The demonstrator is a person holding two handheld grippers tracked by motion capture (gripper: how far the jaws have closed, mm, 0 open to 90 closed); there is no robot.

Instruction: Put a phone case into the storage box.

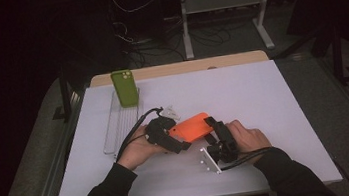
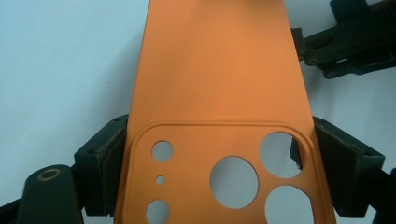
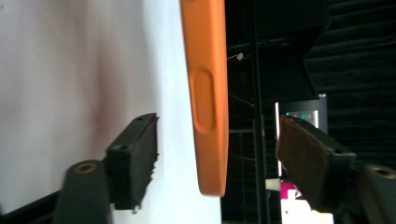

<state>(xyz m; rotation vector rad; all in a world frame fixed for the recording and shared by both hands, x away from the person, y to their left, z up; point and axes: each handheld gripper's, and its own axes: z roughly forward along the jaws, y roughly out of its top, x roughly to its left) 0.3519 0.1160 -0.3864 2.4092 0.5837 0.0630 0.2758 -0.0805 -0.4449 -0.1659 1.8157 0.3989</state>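
Right gripper view reveals spread fingers (image 3: 217,158) straddling the left-pinched orange case (image 3: 208,93).

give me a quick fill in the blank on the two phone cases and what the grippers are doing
The left gripper is shut on the ____ phone case, at its camera-cutout end.
The green phone case stands upright at the far end of the clear ____.
The right gripper has the orange case's edge between its jaws, but its pads do not yet ____ it.

Missing words: orange; tray; touch
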